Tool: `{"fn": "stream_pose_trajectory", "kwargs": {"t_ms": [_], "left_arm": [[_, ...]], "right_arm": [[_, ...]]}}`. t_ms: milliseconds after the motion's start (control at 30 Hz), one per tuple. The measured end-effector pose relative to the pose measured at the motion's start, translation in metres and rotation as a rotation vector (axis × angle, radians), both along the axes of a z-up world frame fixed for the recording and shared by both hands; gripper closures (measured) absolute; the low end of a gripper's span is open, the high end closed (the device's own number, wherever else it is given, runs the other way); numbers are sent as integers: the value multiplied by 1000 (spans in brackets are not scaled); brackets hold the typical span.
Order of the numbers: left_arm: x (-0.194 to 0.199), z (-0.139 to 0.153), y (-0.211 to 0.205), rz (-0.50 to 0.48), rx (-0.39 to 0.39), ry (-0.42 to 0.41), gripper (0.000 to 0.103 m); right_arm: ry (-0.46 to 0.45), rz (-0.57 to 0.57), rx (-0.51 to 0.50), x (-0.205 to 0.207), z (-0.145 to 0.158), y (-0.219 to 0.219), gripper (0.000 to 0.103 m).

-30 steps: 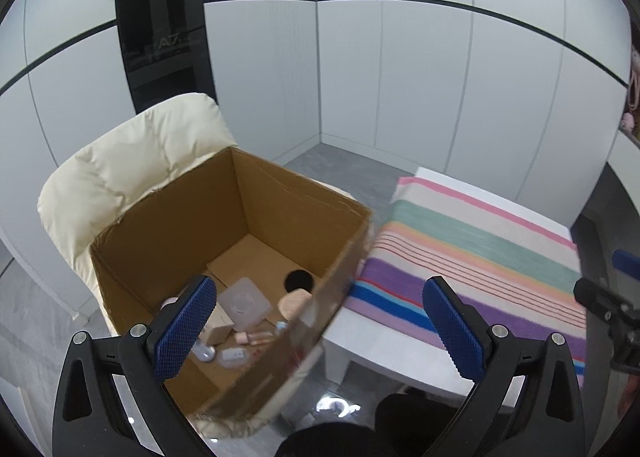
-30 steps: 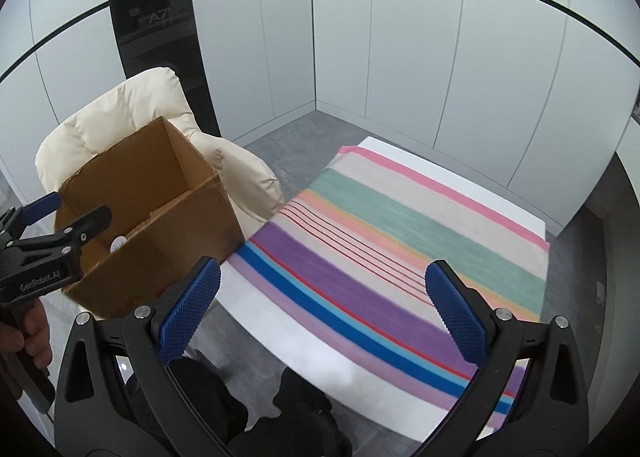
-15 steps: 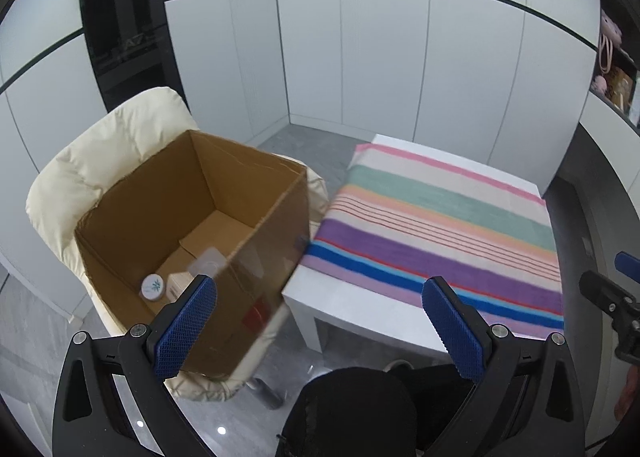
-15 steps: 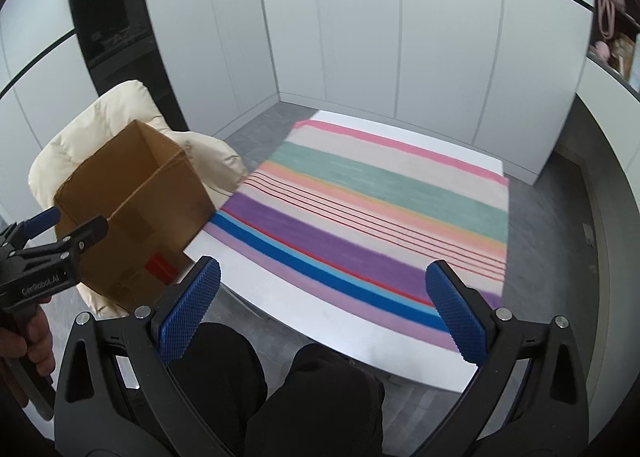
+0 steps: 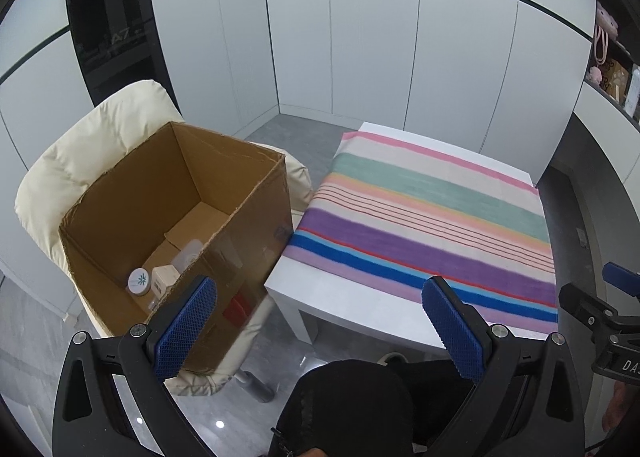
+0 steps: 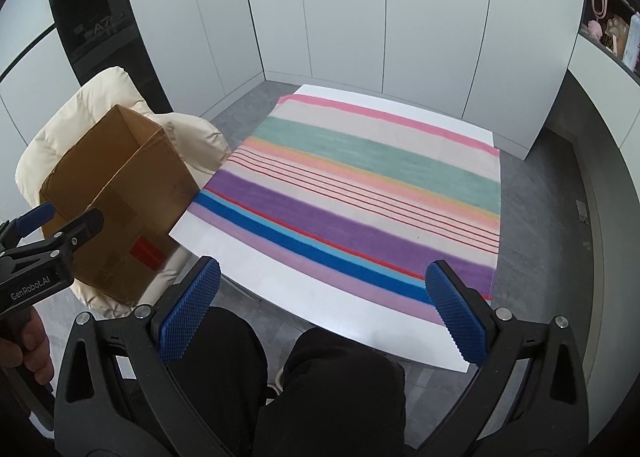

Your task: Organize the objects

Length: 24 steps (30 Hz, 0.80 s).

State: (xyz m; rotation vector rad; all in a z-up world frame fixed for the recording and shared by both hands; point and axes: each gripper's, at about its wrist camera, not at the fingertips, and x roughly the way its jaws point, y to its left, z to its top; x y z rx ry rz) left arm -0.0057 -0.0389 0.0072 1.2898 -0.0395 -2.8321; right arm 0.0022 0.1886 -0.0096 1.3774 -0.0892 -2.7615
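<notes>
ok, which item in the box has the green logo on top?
The round white jar by the box's left wall; the small carton beside it is rectangular.

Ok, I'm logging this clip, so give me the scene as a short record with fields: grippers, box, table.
left gripper: jaws open, empty, raised above the box and table edge
right gripper: jaws open, empty, raised over the table's near edge
box: cardboard, open top, on a cream chair
box contents: round lidded jar, small carton, clear container
table: white, covered by a striped cloth
</notes>
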Motion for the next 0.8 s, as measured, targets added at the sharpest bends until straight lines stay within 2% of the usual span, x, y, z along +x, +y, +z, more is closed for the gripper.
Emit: {"fn": "stream_pose_trajectory", "kwargs": {"t_ms": [800], "left_arm": [[0,-3,7,-34,-29,1,0]], "right_arm": [[7,12,31,-3,0,-7,0]]}}
